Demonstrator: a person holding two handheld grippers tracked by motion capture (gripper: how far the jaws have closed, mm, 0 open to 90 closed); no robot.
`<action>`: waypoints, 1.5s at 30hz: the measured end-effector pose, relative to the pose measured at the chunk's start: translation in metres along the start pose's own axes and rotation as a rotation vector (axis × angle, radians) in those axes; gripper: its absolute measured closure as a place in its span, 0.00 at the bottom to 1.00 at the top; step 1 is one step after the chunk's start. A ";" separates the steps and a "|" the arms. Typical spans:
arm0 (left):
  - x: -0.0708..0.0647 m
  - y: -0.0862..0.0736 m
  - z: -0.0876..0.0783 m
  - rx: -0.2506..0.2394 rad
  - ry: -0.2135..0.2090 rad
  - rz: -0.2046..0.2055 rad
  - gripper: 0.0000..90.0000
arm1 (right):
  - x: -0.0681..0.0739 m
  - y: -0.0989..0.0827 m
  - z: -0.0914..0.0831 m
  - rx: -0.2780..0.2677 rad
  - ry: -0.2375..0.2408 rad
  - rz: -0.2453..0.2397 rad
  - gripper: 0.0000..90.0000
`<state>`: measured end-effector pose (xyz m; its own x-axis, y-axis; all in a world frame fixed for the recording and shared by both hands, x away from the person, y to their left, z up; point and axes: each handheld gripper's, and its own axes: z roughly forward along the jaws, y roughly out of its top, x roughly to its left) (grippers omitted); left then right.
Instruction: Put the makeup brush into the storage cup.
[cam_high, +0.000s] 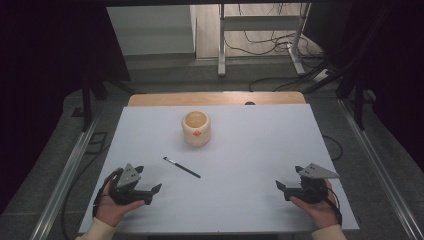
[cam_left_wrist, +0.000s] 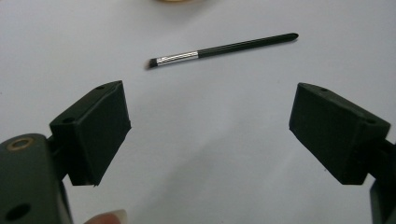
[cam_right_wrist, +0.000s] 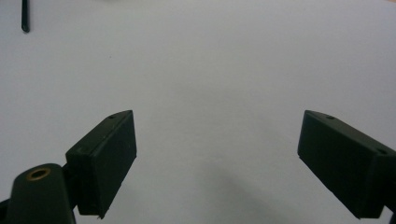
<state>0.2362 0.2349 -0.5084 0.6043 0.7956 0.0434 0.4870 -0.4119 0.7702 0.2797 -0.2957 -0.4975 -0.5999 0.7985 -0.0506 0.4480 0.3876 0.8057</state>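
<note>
My left tool (cam_high: 150, 182) sits low at the near left of the table (cam_high: 250, 150), my hand wrapped around its body from below. Its jaws are spread wide and there is nothing between them but bare white surface. Looking along it in the left gripper view (cam_left_wrist: 210, 126), the two black pads stand far apart and the brush (cam_left_wrist: 219, 48) lies just beyond them, clear of both.

My right tool (cam_high: 289, 180) rests at the near right of the table, well apart from the left one, with its jaws pointing toward the middle. It is just as wide open and holds nothing; in the right gripper view (cam_right_wrist: 217, 154) only plain tabletop lies between the pads.

The brush (cam_high: 181, 167) lies flat near the middle of the table, a little right of and beyond my left tool. It is slim and black with a silver ferrule, set on a slant with its bristle end farther and more to the left.

Farther back, near the middle of the far side, stands a cream-coloured pot (cam_high: 196, 128), upright, with its mouth open and a small orange mark on its near side. It stands apart from the brush.
</note>
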 end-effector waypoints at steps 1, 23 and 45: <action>0.000 0.000 0.000 0.000 -0.002 -0.002 0.14 | 0.000 0.000 0.000 0.000 -0.001 0.000 0.13; 0.014 0.017 -0.002 0.011 -0.049 0.094 0.16 | -0.002 -0.001 0.000 -0.002 -0.002 0.009 0.13; 0.029 0.035 -0.002 0.006 -0.071 0.201 0.17 | -0.001 -0.001 0.001 0.007 0.004 0.006 0.13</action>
<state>0.2695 0.2444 -0.4795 0.7328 0.6637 0.1503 0.3558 -0.5620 0.7467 0.2809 -0.2965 -0.4992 -0.5993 0.7993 -0.0433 0.4566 0.3858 0.8017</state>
